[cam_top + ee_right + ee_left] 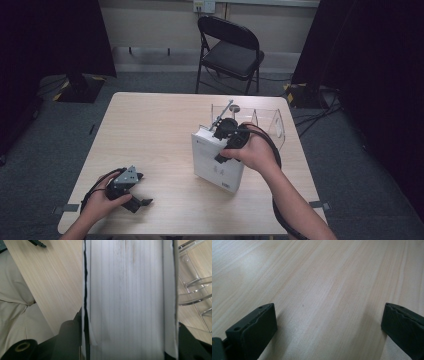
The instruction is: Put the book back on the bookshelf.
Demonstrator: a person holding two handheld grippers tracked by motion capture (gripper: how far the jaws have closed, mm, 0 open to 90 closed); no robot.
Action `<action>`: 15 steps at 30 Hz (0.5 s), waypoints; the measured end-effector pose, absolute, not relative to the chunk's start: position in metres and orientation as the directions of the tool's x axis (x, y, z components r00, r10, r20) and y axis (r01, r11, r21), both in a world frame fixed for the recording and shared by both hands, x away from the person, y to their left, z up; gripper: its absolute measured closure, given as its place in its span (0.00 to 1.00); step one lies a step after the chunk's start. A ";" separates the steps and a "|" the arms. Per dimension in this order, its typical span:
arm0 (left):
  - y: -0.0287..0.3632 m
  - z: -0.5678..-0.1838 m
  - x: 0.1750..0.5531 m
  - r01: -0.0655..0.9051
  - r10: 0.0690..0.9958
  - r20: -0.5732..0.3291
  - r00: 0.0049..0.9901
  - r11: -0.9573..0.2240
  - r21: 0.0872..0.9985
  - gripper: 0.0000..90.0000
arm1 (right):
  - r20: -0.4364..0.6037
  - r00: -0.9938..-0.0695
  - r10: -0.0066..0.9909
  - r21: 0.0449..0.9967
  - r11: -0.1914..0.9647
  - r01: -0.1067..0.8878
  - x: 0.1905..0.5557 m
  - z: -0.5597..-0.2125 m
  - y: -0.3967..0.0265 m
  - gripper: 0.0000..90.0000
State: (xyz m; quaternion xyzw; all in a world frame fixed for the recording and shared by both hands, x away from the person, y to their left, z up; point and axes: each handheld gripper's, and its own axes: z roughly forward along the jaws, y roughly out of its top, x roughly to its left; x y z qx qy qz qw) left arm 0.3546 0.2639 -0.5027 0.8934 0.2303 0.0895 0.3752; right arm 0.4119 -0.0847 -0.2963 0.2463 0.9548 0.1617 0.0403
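A thick white book (216,165) stands tilted on the wooden table (155,130), right of centre. My right gripper (227,139) comes down on its top edge and is shut on it. In the right gripper view the book's page edges (130,295) run straight up between the two black jaws, which press on its covers at both sides; the right gripper (130,340) holds it firmly. My left gripper (142,189) rests at the table's front left, open. Its own view shows the left gripper (328,322) with jaws wide apart over bare wood (324,277).
A clear acrylic rack (265,120) stands just behind the book at the back right, also seen as a clear rack (195,282) beside the book. A black folding chair (230,50) sits beyond the table. Dark curtains flank the room.
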 end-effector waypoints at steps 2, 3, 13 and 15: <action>0.264 -0.503 0.355 0.343 0.477 -0.013 0.879 -0.613 0.712 0.00 | 0.005 -0.873 0.487 0.327 0.824 0.462 0.412 -0.295 -0.087 0.58; 0.264 -0.503 0.355 0.343 0.477 -0.013 0.879 -0.613 0.711 0.00 | 0.004 -0.871 0.491 0.329 0.822 0.465 0.411 -0.295 -0.088 0.58; 0.264 -0.503 0.355 0.343 0.477 -0.013 0.879 -0.613 0.712 0.00 | -0.003 -0.864 0.503 0.331 0.816 0.474 0.410 -0.291 -0.098 0.58; 0.264 -0.503 0.355 0.343 0.477 -0.012 0.879 -0.613 0.712 0.00 | -0.005 -0.863 0.505 0.330 0.815 0.476 0.409 -0.291 -0.099 0.58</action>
